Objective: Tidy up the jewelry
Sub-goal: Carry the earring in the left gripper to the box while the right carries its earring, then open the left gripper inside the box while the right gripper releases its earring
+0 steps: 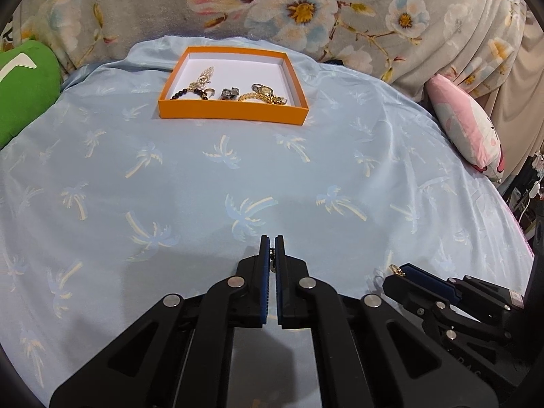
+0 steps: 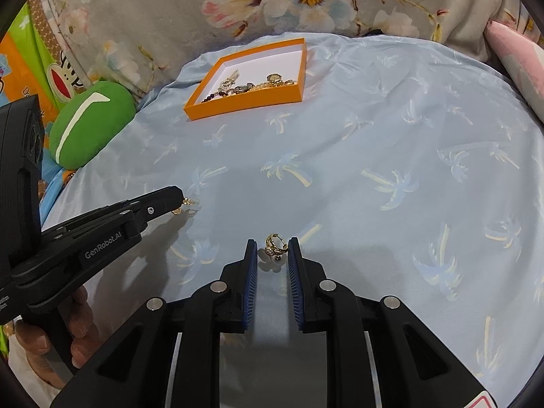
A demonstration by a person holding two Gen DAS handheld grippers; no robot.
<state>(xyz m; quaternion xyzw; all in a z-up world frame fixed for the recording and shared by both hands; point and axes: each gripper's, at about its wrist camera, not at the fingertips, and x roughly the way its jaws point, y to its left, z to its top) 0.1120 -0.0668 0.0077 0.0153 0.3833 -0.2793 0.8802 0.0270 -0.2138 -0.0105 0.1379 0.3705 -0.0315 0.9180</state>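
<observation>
An orange box with a white floor lies far ahead on the pale blue palm-print cloth. It holds a gold watch, a dark bead bracelet and other pieces. My left gripper is shut on a small gold earring low over the near cloth. In the right wrist view the left gripper shows that earring hanging at its tip. My right gripper grips a second gold earring between its pads, just off the cloth. The right gripper sits close to the right of the left one.
A green cushion lies left of the cloth and a pink pillow right of it. A floral blanket rises behind the box. A person's hand holds the left gripper's handle.
</observation>
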